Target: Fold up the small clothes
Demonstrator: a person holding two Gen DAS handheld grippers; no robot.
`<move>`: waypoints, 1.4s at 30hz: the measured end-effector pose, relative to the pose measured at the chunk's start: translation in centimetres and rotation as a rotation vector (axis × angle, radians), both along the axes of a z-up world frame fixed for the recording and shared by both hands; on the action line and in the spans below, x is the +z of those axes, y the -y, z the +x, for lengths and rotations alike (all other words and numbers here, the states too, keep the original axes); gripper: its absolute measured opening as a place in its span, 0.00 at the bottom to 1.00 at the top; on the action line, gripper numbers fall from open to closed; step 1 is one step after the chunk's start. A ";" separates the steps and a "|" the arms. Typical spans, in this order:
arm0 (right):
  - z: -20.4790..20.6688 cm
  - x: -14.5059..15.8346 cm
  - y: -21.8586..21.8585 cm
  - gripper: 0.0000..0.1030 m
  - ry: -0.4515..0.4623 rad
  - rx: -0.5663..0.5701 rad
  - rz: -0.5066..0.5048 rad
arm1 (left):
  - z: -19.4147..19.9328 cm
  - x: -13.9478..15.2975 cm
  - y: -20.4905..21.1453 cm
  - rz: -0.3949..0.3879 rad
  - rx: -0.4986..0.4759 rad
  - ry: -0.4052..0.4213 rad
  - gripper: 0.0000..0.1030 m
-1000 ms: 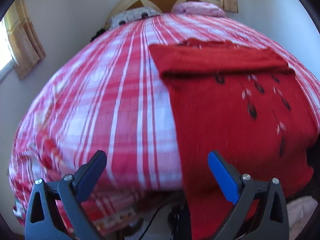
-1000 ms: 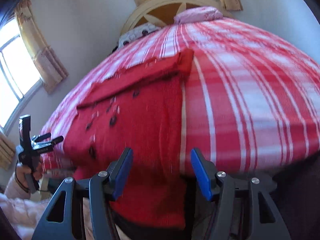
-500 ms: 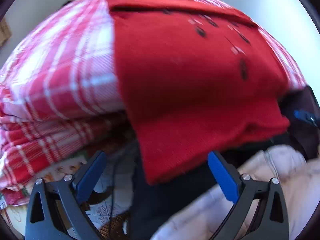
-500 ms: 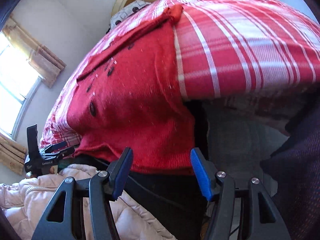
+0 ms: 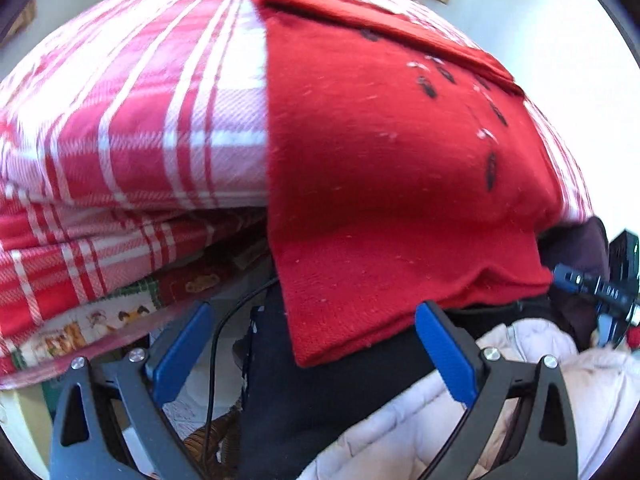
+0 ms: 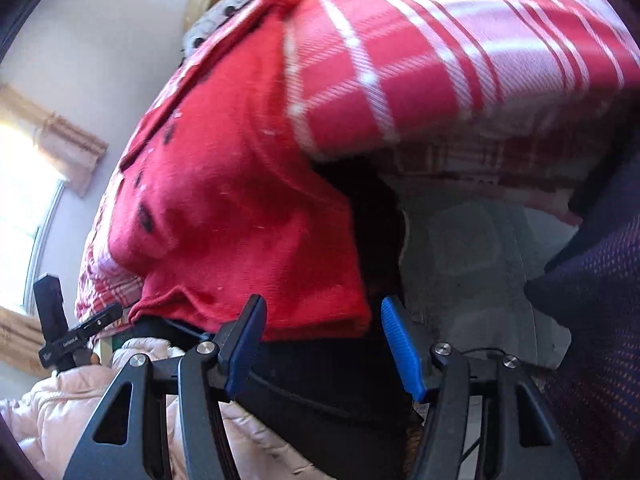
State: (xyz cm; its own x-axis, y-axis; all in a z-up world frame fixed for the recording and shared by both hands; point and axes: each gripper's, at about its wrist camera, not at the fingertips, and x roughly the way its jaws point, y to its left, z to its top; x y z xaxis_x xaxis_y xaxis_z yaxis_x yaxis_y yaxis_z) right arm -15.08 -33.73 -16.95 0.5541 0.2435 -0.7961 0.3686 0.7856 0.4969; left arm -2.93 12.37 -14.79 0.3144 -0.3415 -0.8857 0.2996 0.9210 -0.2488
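Just beyond both wide-open grippers (image 5: 316, 344) (image 6: 322, 340), red sweater's (image 5: 380, 168) hanging hem.

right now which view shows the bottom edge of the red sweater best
The left wrist view: the red sweater is sharper, with its hem hanging off the bed across the frame. The right wrist view shows the hem too, but blurrier and partly behind the hand-held gripper.

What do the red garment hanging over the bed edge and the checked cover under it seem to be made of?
Red garment: apparently a knitted fabric, matte, with a fine ribbed texture and pale lint specks; likely wool or acrylic. Checked cover: seemingly a soft woven cloth, perhaps brushed cotton or flannel; diagonal weave lines show in the red and white plaid.
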 end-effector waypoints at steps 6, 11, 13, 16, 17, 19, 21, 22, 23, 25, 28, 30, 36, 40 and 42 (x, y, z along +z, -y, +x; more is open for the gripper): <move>0.9 -1.4 -1.4 0.57 -0.023 0.073 0.038 | 0.2 -2.5 0.5 -0.048 0.027 -0.107 0.84; 1.0 -0.7 -1.6 0.20 0.010 0.095 0.020 | -0.4 -2.5 1.3 -0.136 -0.008 -0.116 0.52; 1.2 0.0 -2.2 0.15 0.023 0.126 0.000 | -0.9 -1.9 1.8 -0.141 -0.031 -0.085 0.35; 1.4 0.6 -2.8 0.13 0.029 0.153 -0.015 | -1.2 -1.3 2.8 -0.145 -0.062 -0.063 0.17; 1.3 0.6 -2.7 0.13 0.036 0.146 0.012 | -1.3 -1.1 2.9 -0.139 -0.071 -0.061 0.16; 0.9 1.3 -2.0 0.12 0.080 0.123 0.087 | -1.6 -0.4 3.1 -0.136 -0.080 -0.053 0.15; 0.3 2.8 -1.1 0.12 0.145 0.098 0.141 | -1.6 1.0 3.4 -0.146 -0.089 -0.044 0.15; 0.2 3.7 -0.7 0.12 0.179 0.088 0.166 | -1.0 1.5 3.4 -0.156 -0.092 -0.037 0.15; 0.0 4.7 -0.3 0.12 0.219 0.080 0.194 | -0.7 2.2 3.0 -0.174 -0.095 -0.026 0.15; 0.1 6.2 0.0 0.12 0.264 0.076 0.211 | -0.1 4.2 2.3 -0.216 -0.095 -0.010 0.15; 1.5 8.8 0.5 0.12 0.332 0.091 0.222 | 1.5 7.3 1.7 -0.267 -0.089 0.035 0.15; 3.2 10.7 1.0 0.12 0.379 0.101 0.208 | 3.2 9.2 1.9 -0.267 -0.073 0.086 0.15; 10.7 11.9 3.7 0.12 0.423 0.067 0.207 | 10.9 8.9 1.6 -0.228 0.045 0.106 0.16; 15.2 9.5 4.6 0.15 0.389 0.030 0.156 | 15.2 6.5 2.0 -0.175 0.080 0.074 0.26; 16.8 7.7 5.1 0.17 0.343 0.005 0.148 | 15.9 6.3 2.1 -0.096 0.105 0.107 0.55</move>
